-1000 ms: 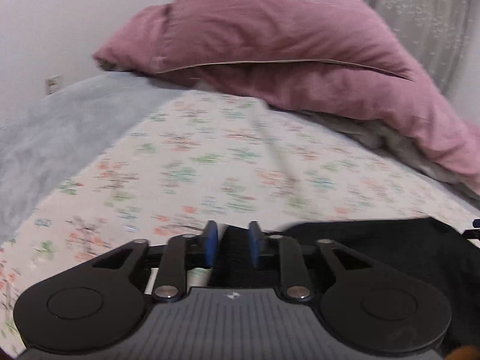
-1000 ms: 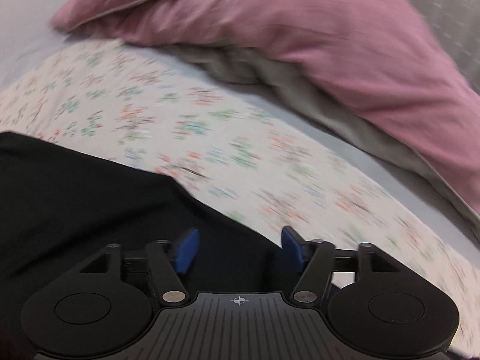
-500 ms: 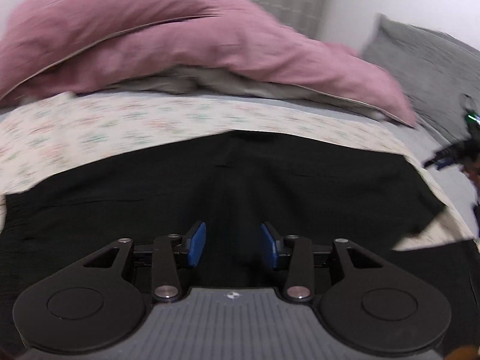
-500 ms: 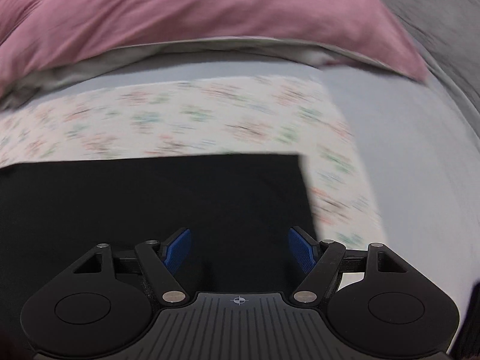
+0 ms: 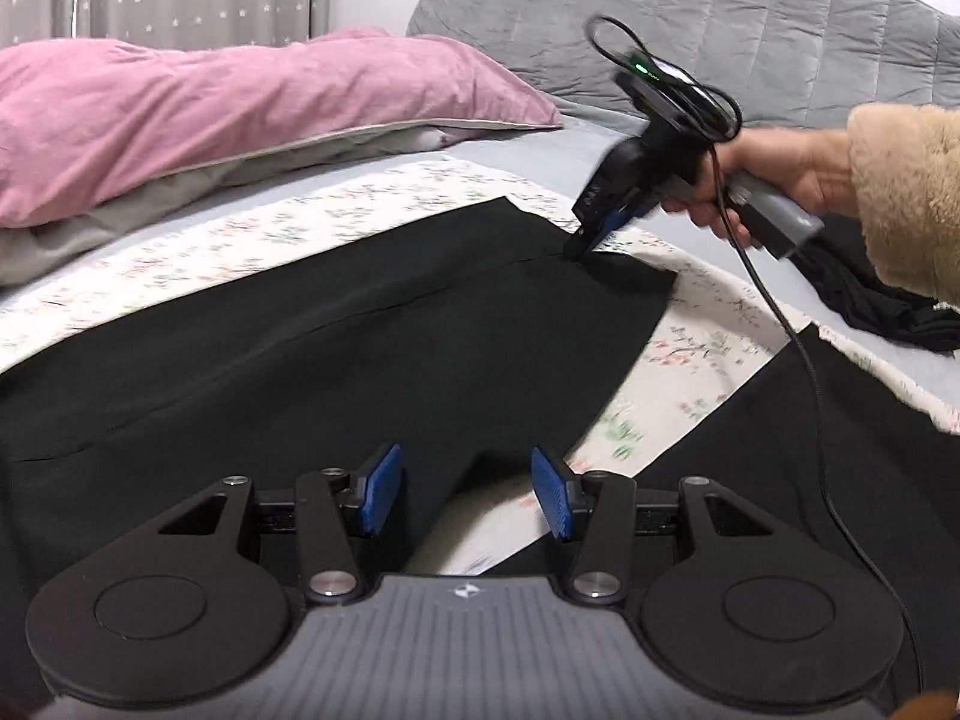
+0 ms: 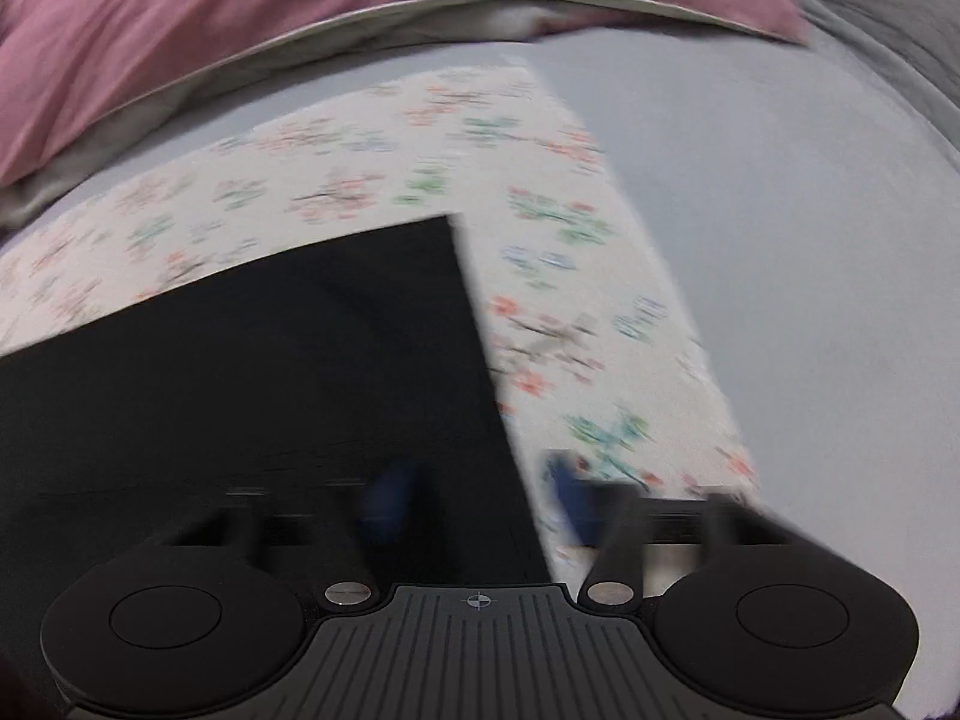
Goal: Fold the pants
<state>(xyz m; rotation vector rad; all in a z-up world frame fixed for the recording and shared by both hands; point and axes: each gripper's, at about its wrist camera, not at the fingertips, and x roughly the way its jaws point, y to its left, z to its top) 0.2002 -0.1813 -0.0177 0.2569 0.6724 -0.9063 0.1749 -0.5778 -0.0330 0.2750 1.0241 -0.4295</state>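
Observation:
Black pants (image 5: pixel 336 348) lie spread flat on a floral sheet (image 5: pixel 678 372) on the bed, legs forked apart towards the right. My left gripper (image 5: pixel 465 492) is open, low over the crotch where the two legs part. My right gripper (image 5: pixel 585 240) shows in the left wrist view, its tips down at the far leg's hem. In the blurred right wrist view the right gripper (image 6: pixel 480 498) is open and straddles the side edge of the black pants (image 6: pixel 270 372).
A pink duvet (image 5: pixel 210 120) lies along the back of the bed. A grey quilted pillow (image 5: pixel 720 24) stands at the head. Another dark garment (image 5: pixel 882 306) is bunched on the grey sheet at the right. A cable (image 5: pixel 804 390) hangs from the right gripper.
Both grippers swung right along the pants. The left gripper opened and let go of the fabric. The right gripper dropped to the hem of the far leg.

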